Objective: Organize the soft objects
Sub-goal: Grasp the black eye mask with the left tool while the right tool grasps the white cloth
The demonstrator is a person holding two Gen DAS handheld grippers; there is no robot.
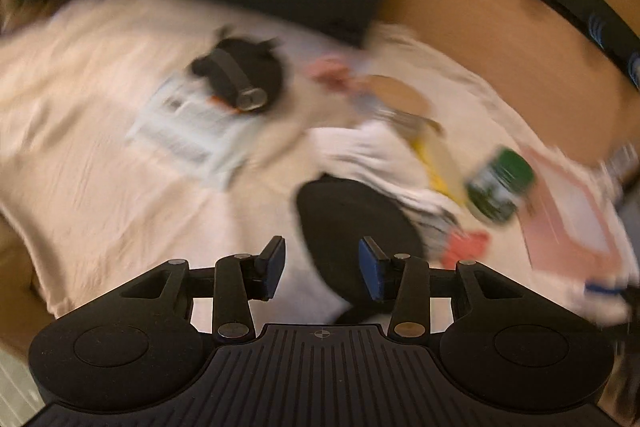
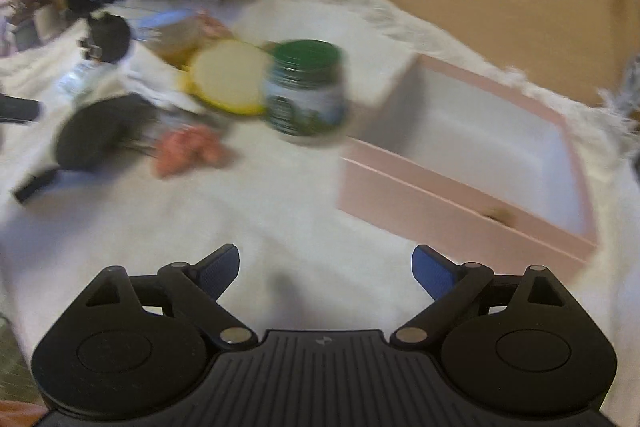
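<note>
Both your left claw and right claw are open and empty. Reaching for the pink cloth at centre-left, you could topple the green-lidded jar just beside it.

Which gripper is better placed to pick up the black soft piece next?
Left, probably. The left gripper is open with the black soft piece just past its fingertips. The right gripper, also open, faces bare white cloth, beside the pink box.

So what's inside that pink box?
The pink box looks empty: its white floor and far walls show nothing. The near wall hides the strip of floor just behind it, and the picture is blurred.
</note>
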